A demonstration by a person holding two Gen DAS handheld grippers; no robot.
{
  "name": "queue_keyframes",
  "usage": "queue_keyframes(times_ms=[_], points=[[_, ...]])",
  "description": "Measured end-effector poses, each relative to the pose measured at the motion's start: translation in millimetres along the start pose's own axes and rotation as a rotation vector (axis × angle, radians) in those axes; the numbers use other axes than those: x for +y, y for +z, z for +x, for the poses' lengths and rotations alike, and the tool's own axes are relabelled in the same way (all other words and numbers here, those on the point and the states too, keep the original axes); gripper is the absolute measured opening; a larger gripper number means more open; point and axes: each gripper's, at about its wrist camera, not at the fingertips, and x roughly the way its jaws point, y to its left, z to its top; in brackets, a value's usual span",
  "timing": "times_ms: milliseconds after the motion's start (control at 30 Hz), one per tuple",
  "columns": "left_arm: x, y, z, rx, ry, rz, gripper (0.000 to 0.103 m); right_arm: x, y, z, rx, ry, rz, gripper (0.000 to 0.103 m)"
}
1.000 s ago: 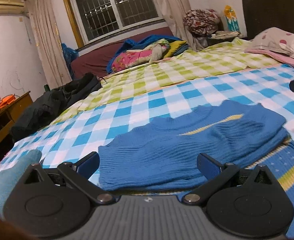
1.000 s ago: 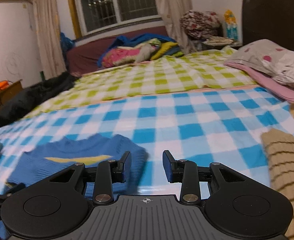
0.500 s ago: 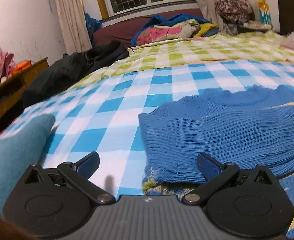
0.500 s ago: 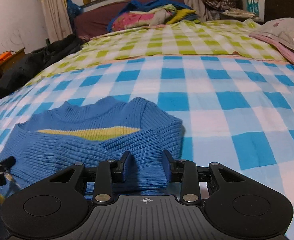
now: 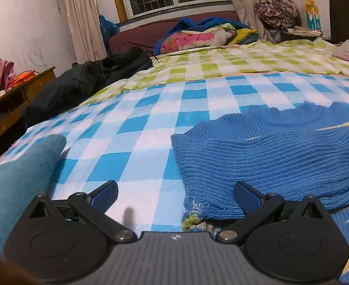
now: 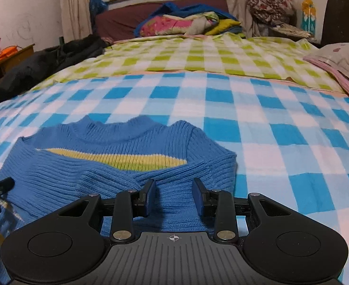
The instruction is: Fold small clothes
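Observation:
A small blue ribbed sweater (image 6: 103, 166) with a yellow stripe lies on the blue checked bedsheet (image 6: 281, 130), sleeves folded across its front. In the left wrist view the sweater (image 5: 269, 156) fills the right half. My left gripper (image 5: 174, 194) is wide open and empty, low over the sweater's frayed lower left corner, its right finger above the knit. My right gripper (image 6: 173, 197) is open with a narrower gap and empty, just above the sweater's right side. The left gripper's fingertip (image 6: 1, 185) shows at the left edge of the right wrist view.
A teal cloth (image 5: 15, 180) lies at the near left. Dark clothes (image 5: 84, 83) are heaped at the bed's left edge beside a wooden shelf (image 5: 12, 97). Bright bedding (image 6: 186, 23) is piled at the far end. A pillow (image 6: 340, 59) lies at the right.
My left gripper has shifted left to the sweater's lower left corner. My right gripper has come down and in over the sweater's right side. Both stay open.

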Motion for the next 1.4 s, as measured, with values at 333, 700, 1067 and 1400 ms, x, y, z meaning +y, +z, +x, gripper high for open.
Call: queue_keyframes(times_ms=[333,700,1067,1400], points=[[0,-3,-19,-0.005,-0.020,0.014,0.103,9,-8,-25,0.002,-0.007,-0.045,0.033],[-3,-11,-45,0.023,-0.071,0.040,0.103,19,-17,-60,0.010,0.000,-0.060,0.034],[-3,-32,-75,0.050,-0.114,0.060,0.103,20,-50,-96,0.051,0.013,-0.058,0.034],[-1,-54,-101,0.079,-0.136,0.075,0.103,22,-78,-123,0.075,0.030,-0.041,0.036]])
